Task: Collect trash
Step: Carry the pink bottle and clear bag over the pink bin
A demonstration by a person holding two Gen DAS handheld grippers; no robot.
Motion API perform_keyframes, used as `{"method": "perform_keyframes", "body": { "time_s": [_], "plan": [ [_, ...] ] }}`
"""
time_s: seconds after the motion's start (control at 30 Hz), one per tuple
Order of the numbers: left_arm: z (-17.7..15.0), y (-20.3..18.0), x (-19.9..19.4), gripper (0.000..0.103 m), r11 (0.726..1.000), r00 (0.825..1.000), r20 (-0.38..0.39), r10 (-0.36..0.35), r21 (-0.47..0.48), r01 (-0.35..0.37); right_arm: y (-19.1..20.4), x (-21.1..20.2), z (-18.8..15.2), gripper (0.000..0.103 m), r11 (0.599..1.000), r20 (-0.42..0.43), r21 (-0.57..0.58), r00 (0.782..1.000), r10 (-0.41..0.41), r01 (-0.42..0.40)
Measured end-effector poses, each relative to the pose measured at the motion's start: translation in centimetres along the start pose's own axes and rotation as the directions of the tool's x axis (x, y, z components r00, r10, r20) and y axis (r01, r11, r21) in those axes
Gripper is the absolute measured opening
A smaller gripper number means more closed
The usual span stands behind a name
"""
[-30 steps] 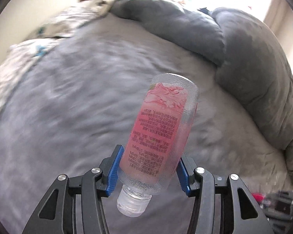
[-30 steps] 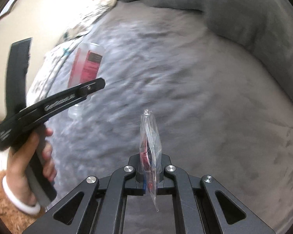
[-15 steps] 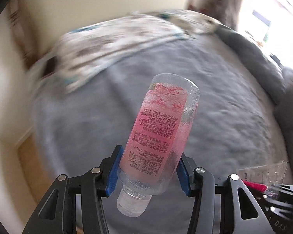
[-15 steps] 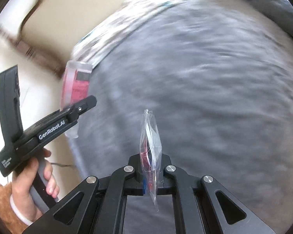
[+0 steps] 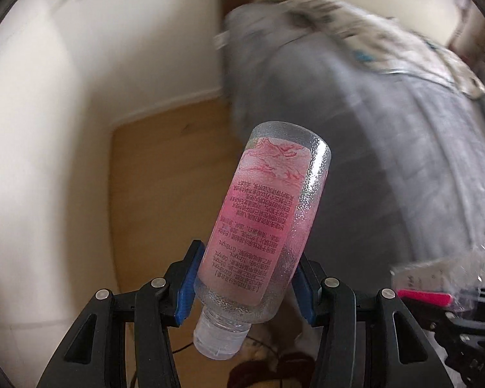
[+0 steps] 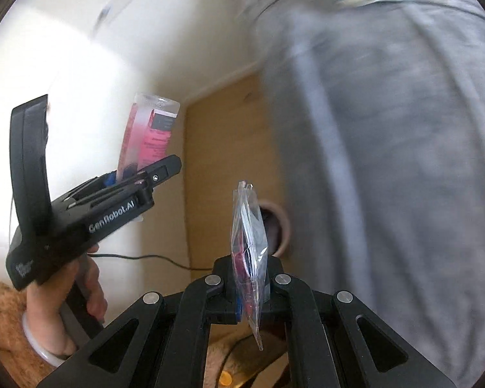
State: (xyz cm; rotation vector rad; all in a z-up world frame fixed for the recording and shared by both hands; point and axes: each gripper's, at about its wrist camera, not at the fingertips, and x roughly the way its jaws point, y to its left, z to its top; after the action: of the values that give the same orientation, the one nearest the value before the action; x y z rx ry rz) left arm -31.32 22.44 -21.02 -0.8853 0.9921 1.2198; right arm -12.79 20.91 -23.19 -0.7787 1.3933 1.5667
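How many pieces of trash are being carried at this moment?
2. A pink-labelled plastic bottle is clamped in the left gripper; a clear plastic packet is pinched in the right gripper. Others may lie out of view.

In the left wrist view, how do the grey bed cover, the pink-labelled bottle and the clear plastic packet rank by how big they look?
1. Grey bed cover, filling most of the right side.
2. Pink-labelled bottle; being close to the camera makes it look bigger.
3. Clear plastic packet, partly cut off at the right edge, so its full size is unsure.

Bright daylight, wall (image 6: pixel 64 64) overexposed. Strong motion blur on grey bedding (image 5: pixel 388 161) and floor (image 5: pixel 165 168). Bottle (image 5: pixel 268 226) sharp. Fisheye bending, dark corners.
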Motion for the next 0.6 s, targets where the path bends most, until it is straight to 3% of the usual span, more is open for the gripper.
{"method": "perform_keyframes", "body": {
  "time_s": [0.23,0.4,0.6],
  "plan": [
    [-4.9,8.1,1.7,0.053,0.986,0.996,-0.078,0.051,-0.156,-0.063,5.6,10.2,0.7,0.003,0.994,-0.181,-0.108,0.983,0.011,-0.031],
    [-6.8,10.3,2.0,0.053,0.975,0.995,-0.093,0.044,-0.214,-0.063,7.2,15.7,1.1,0.003,0.988,-0.246,-0.155,0.969,-0.037,-0.001],
    [-6.9,11.0,2.7,0.053,0.969,0.995,-0.093,0.028,-0.240,-0.049,7.4,18.7,1.5,0.003,0.979,-0.275,-0.203,0.957,-0.090,0.034]
  ]
}}
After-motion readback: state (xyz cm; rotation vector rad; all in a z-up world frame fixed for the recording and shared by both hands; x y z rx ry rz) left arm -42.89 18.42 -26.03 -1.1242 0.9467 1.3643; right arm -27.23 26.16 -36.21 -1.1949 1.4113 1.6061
